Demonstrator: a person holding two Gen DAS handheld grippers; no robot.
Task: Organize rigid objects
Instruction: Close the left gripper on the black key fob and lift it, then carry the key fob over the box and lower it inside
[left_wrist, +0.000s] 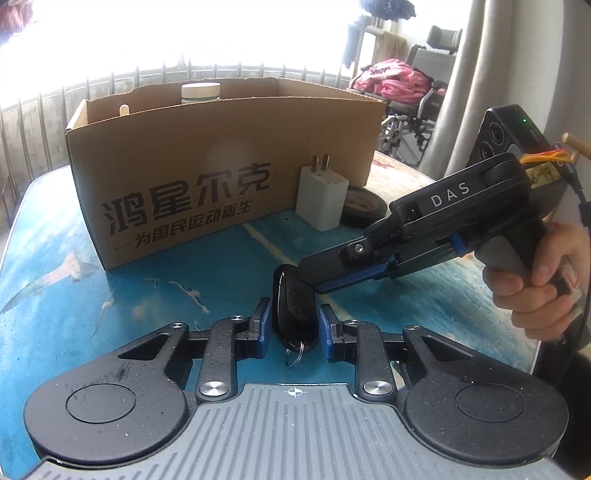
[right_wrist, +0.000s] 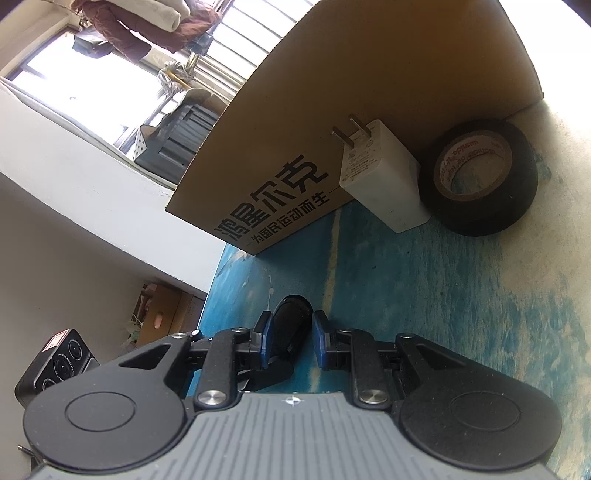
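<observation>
Black key fob at lower centre, standing on edge on blue table. I note left gripper parted around it, pads apart from fob; right gripper likewise spread astride fob's far end. Cardboard box upper centre; white charger, black tape roll beside it.

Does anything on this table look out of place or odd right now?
Nothing spilled or broken. The odd bit: both grippers, left and right, are at the same black key fob, which stands on edge.
</observation>
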